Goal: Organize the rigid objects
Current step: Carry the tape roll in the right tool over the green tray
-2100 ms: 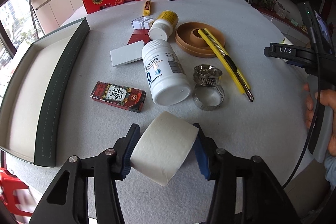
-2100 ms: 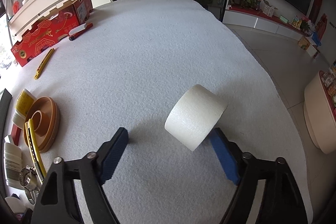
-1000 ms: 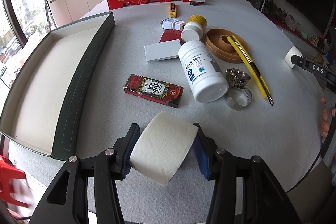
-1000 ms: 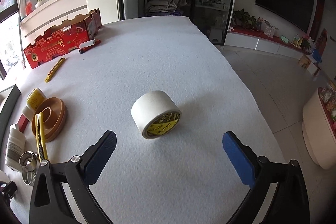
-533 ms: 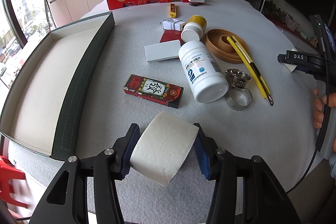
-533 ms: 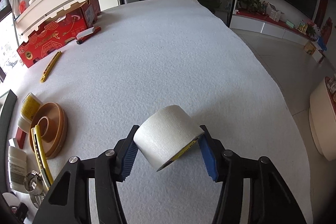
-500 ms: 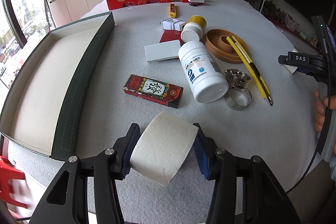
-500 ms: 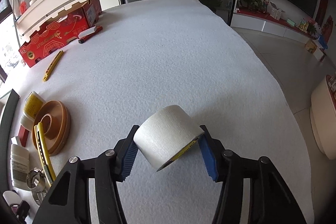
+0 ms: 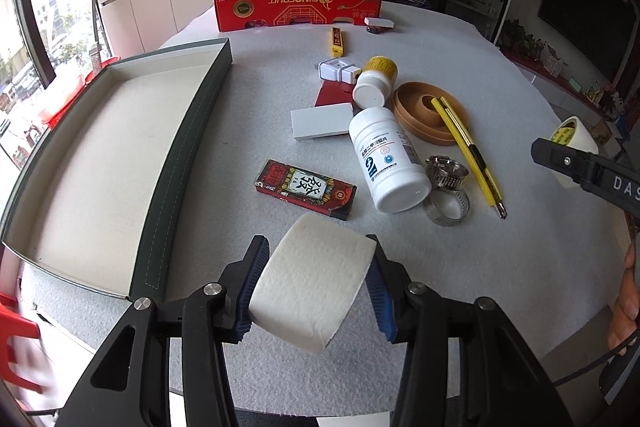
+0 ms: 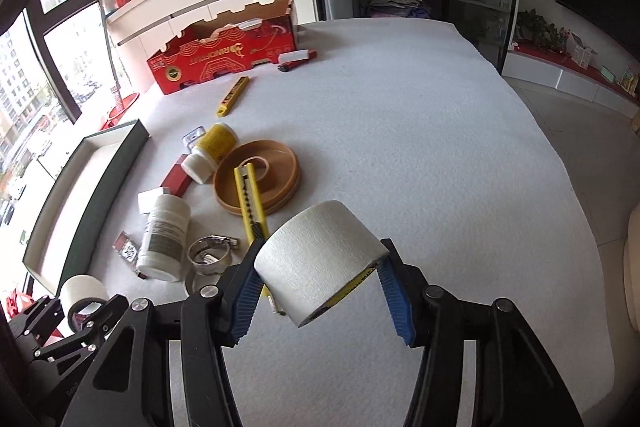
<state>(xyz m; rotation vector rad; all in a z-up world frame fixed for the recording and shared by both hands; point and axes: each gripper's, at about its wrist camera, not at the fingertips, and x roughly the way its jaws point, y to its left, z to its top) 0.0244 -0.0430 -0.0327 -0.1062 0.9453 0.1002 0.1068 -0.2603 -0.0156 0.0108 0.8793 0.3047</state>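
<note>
My left gripper (image 9: 316, 243) is shut on a white tape roll (image 9: 312, 287), held just above the white felt table near its front edge. The open green tray (image 9: 180, 167) with a cream floor lies to its left. My right gripper (image 10: 320, 247) is shut on a second white tape roll (image 10: 316, 267) with a yellow-printed core, lifted off the table. In the left wrist view that roll (image 9: 574, 135) shows at the right edge behind the right gripper's black finger. In the right wrist view the left gripper's roll (image 10: 82, 289) sits at the lower left.
Between the grippers lie a white bottle (image 9: 388, 159), a yellow-capped bottle (image 9: 374, 83), a brown round dish (image 9: 420, 115), a yellow utility knife (image 9: 468, 151), two hose clamps (image 9: 446, 179), a red card pack (image 9: 306, 189) and a white block (image 9: 322, 123). A red carton (image 9: 298, 3) stands at the back.
The right gripper closed on the tape roll that lay on the table, lifted it and swung left toward the clutter. The left gripper kept still with its roll.
</note>
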